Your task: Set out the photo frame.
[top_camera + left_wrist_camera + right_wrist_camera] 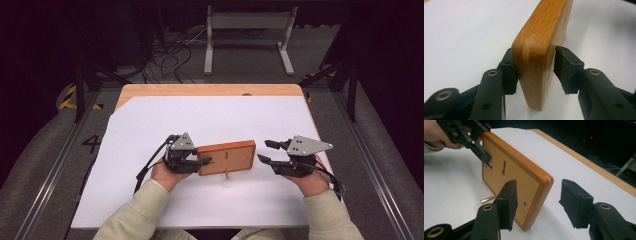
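On the white sheet (210, 200) covering the worktop (210, 90), near the person's edge, there's a wooden board (226, 157) sitting between the two claws. It's a flat orange-brown rectangle with rounded corners and a raised rim, and in the right claw's view it's tilted up off the sheet, standing on an edge rather than lying flat. You can see a couple of slots cut in its face and a small brass-coloured pin (488, 199) poking out low down behind it.

The left claw (202, 161) has the board's left end. From its own camera the end of the board sits right between the two pads (509, 72), one pad against the flat back and the other touching the rimmed face, so it's pinching the board.

The right claw (265, 151) is just beside the board's right end, spread apart. In its own view the corner of the board sits in the gap between the jaws, close to the left one, but the pads aren't pressing on it and the right pad stands well clear.

Both hands come in from the bottom, in pale sleeves (135, 215).
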